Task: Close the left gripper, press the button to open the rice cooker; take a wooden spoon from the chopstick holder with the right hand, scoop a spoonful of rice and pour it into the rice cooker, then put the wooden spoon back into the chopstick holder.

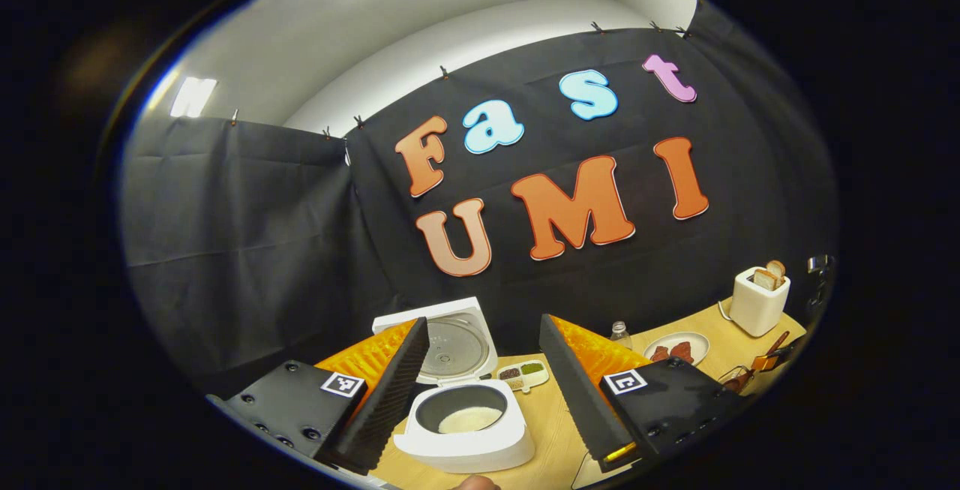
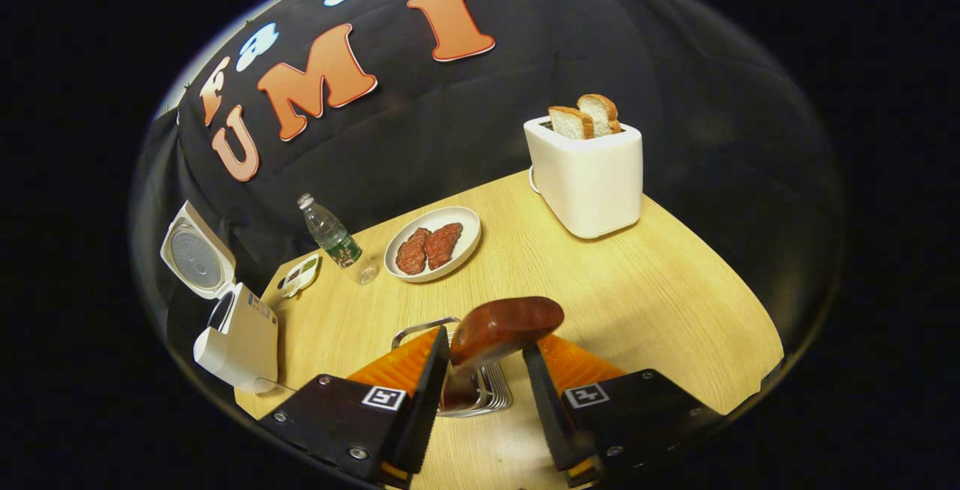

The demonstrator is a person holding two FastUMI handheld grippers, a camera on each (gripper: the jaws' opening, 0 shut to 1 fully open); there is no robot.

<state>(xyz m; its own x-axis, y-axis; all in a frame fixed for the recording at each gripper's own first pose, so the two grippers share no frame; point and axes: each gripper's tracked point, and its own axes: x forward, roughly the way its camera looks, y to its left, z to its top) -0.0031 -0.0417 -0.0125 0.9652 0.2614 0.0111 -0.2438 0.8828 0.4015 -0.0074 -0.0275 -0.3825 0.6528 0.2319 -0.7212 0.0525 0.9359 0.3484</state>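
The white rice cooker (image 1: 469,441) stands open, its lid (image 1: 450,340) raised, with a heap of white rice in the dark pot. My left gripper (image 1: 484,323) hovers above it, open wide and holding nothing. In the right gripper view the cooker (image 2: 240,340) is at the far left. The wooden spoon (image 2: 501,329) stands bowl-up in the wire chopstick holder (image 2: 480,396). My right gripper (image 2: 486,359) is around the spoon's handle, open: a gap shows beside the right finger. In the left gripper view the spoon (image 1: 777,342) and holder (image 1: 739,379) appear at the far right.
On the wooden table (image 2: 637,287) are a white toaster (image 2: 589,175) with two bread slices, a plate of meat (image 2: 433,244), a small water bottle (image 2: 330,235) and a divided dish of grains (image 2: 300,274). A person's fingertip (image 1: 476,483) shows at the bottom edge.
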